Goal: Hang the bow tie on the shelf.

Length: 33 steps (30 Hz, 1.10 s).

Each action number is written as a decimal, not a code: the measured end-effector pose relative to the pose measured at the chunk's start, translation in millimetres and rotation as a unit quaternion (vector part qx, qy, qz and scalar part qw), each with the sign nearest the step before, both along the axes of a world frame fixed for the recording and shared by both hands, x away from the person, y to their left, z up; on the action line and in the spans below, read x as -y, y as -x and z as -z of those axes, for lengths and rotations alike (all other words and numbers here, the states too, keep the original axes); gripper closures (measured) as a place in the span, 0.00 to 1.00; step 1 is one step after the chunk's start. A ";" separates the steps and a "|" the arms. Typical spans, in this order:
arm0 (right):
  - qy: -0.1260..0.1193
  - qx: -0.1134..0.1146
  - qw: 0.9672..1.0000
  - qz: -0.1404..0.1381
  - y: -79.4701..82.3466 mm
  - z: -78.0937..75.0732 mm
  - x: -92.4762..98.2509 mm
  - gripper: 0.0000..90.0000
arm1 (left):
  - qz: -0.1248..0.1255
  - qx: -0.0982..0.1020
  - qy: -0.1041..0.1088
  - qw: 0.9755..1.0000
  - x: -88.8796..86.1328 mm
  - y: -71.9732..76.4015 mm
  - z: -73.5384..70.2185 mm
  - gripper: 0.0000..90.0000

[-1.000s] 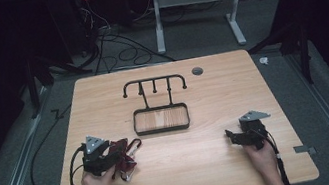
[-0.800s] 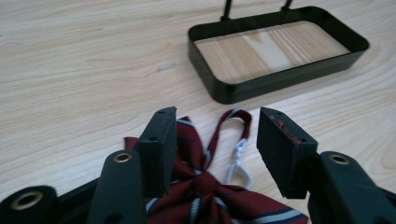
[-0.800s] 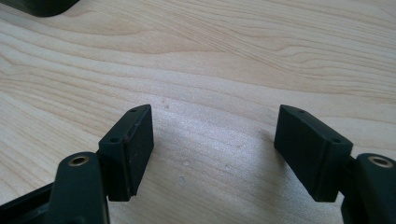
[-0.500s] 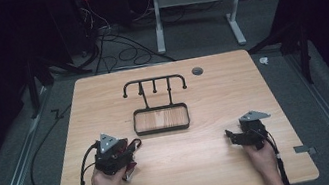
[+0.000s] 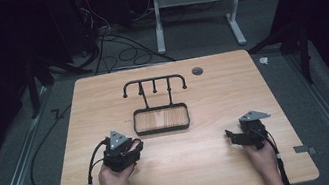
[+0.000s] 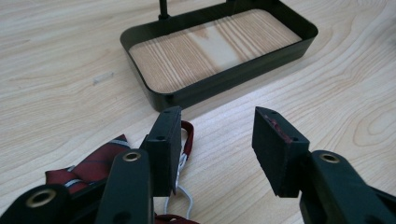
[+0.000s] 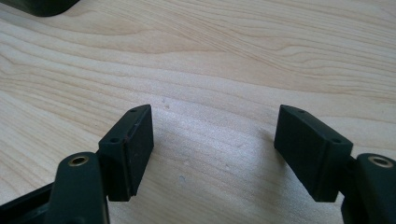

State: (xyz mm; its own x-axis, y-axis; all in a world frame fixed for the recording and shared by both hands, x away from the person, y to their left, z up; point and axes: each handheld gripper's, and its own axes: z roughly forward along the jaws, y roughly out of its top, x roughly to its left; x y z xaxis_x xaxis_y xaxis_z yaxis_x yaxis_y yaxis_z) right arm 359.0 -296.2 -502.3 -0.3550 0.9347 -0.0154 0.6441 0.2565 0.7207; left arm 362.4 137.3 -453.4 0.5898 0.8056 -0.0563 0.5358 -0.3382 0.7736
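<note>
Right now I see my left gripper (image 5: 133, 151) low at about seven o'clock on the table (image 5: 202, 177), held in one hand (image 5: 112, 180) with its fingers (image 6: 164, 149) aimed toward the tray at twelve. Those fingers have just been closing but stand apart with bare wood between them; the red striped cloth (image 6: 95, 163), with its red loop and white cord, lies just outside the left finger, at about eight o'clock in the left gripper view. My right gripper (image 5: 231, 137) rests at five o'clock, fingers (image 7: 133, 149) wide apart over bare wood. I count one black tray (image 5: 161, 119), one rack with hooks (image 5: 153, 81), one cloth, two grippers.
</note>
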 end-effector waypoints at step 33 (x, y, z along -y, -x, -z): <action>0.000 0.000 1.000 0.000 0.0 0.0 0.0 0.33 | -0.005 -0.049 -0.058 0.997 4.5 -28.3 39.6 0.80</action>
State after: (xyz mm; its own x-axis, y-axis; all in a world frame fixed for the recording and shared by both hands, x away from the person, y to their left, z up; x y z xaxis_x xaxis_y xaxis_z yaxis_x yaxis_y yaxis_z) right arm 359.1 -296.3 -502.2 -0.3551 0.9347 -0.0161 0.6438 0.2570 0.7207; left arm 390.7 132.8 -493.0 0.5785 0.8154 -0.0197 0.6103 -0.4167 0.6738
